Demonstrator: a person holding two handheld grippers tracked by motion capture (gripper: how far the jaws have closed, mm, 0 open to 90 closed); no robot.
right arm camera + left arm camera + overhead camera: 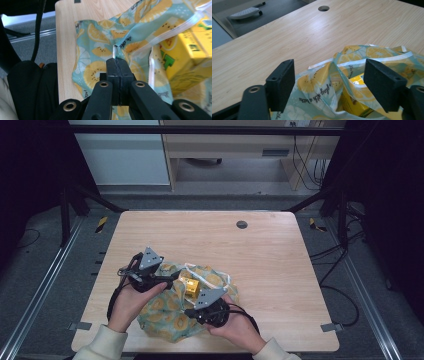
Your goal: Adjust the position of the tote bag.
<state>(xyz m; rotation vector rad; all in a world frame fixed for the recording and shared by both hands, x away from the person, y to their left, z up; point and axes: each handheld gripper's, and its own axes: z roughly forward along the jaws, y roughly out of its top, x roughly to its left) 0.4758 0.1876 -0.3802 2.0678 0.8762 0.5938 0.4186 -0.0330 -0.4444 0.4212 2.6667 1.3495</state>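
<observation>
1. Pale wood-grain table fills the middle of your workspace, with dark frame rails at both sides and a grey floor beyond its far edge; a round cable hole sits near that far edge.
2. Your lemon-print bag lies crumpled on the near part of the table, between your two hands, its mouth facing away from you.
3. Your yellow carton sits inside the bag's open mouth, partly covered by the printed film; in the right gripper view it shows through the opening beside the bag's white-edged rim.
4. Your left gripper rests at the bag's left edge, close to the carton. In the left gripper view its jaws stand wide apart over the bag, with the rim and a corner of the carton between them, and neither pad presses on the film.
5. Your right gripper is at the bag's near right side, jaws pressed together and pinching a fold of the bag's rim at their tips.
</observation>
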